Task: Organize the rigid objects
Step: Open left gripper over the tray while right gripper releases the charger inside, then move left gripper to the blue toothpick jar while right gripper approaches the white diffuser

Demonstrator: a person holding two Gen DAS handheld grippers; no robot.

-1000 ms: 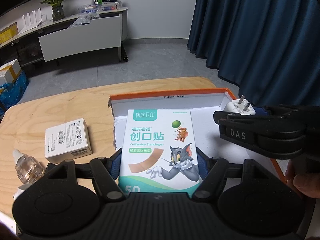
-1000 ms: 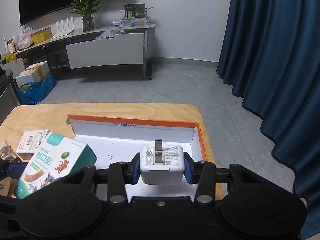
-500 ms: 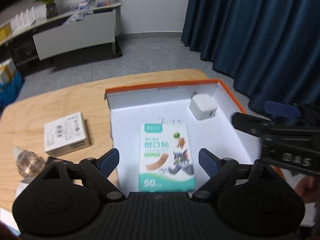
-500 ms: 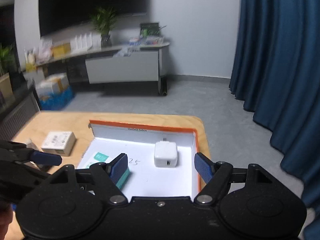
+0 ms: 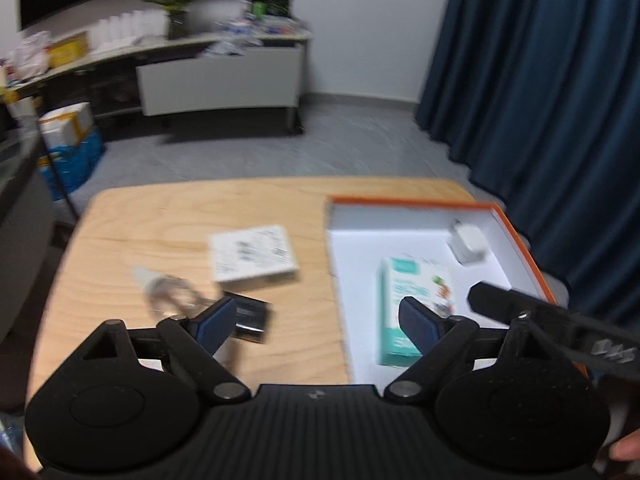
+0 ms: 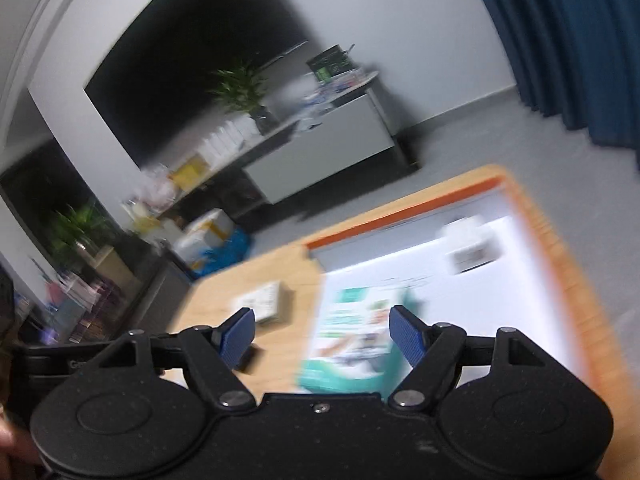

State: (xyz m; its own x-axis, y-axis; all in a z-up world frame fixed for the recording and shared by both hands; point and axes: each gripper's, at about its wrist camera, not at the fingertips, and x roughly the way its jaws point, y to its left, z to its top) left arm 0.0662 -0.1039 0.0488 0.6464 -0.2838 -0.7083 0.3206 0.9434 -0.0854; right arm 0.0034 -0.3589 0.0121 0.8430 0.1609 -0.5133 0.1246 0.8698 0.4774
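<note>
Jaws of left gripper (image 5: 316,322) and right gripper (image 6: 322,330) stand spread and empty; white carton (image 5: 253,253), likely light and stiff, lies on table (image 5: 160,216) beside orange-rimmed box (image 5: 520,232) and suits gripping across its short sides.

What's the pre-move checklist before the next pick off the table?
1. Left tool open and empty: ok.
2. Right tool open and empty: ok.
3. Bandage box lying flat in the orange-rimmed box: ok.
4. White charger inside the same box, apart from the bandage box: ok.
5. Still loose on the table: white carton, clear dropper bottle, black item: not ok.
6. What the black item is, and how to grip it: cannot tell, both views are motion-blurred.
</note>
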